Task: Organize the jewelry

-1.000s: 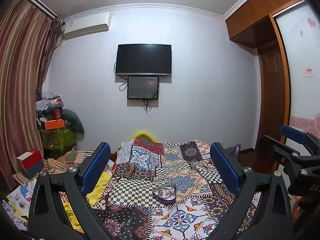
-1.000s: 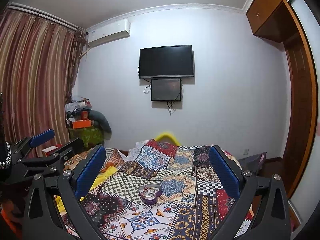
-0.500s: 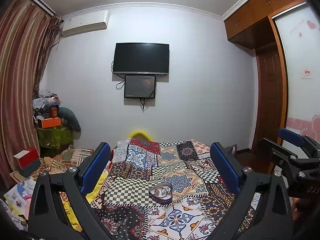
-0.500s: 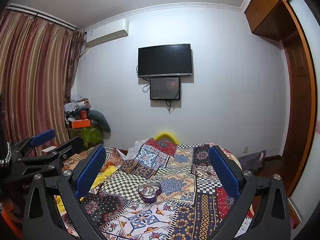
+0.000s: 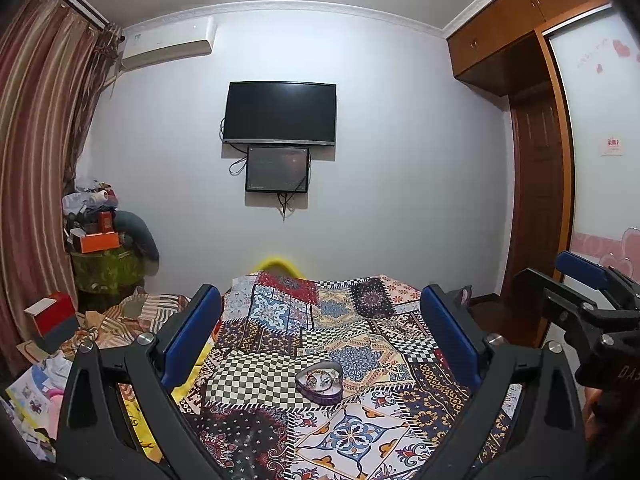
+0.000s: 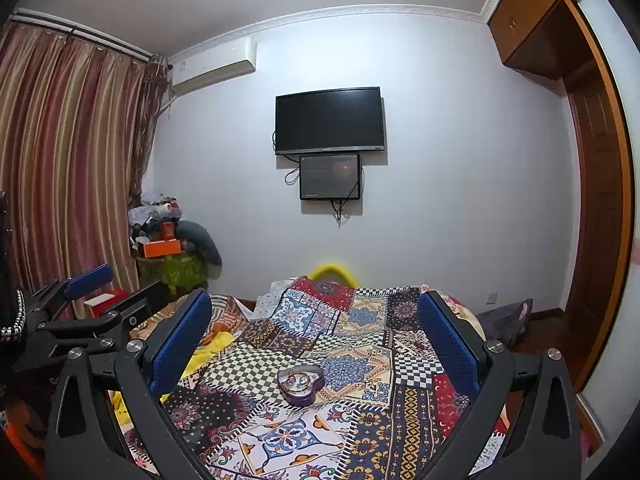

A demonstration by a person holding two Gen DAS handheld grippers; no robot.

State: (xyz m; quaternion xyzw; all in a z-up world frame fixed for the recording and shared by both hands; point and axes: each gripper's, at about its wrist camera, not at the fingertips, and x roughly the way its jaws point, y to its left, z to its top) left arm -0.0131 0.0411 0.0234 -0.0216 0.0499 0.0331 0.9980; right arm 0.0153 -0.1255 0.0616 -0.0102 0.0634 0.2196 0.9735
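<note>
A bed (image 5: 360,432) under a patchwork quilt (image 6: 304,440) filled the lower room, its far end toward a white wall bearing a TV (image 5: 280,113) with a smaller screen (image 5: 277,169) just below it. Striped curtains (image 6: 68,160) hung at the left, beside a pile of clutter (image 5: 100,236) and a red box (image 5: 50,312); a wardrobe (image 5: 532,184) stood at the right. Nothing lay between either gripper and the heart-shaped box (image 5: 320,382), which sat open on the quilt near mid-bed, holding small jewelry (image 6: 299,379). In the left view, its point aimed lower right. The left gripper (image 5: 320,336) and right gripper (image 6: 316,340) both hovered above the bed, jaws spread wide and empty.
</note>
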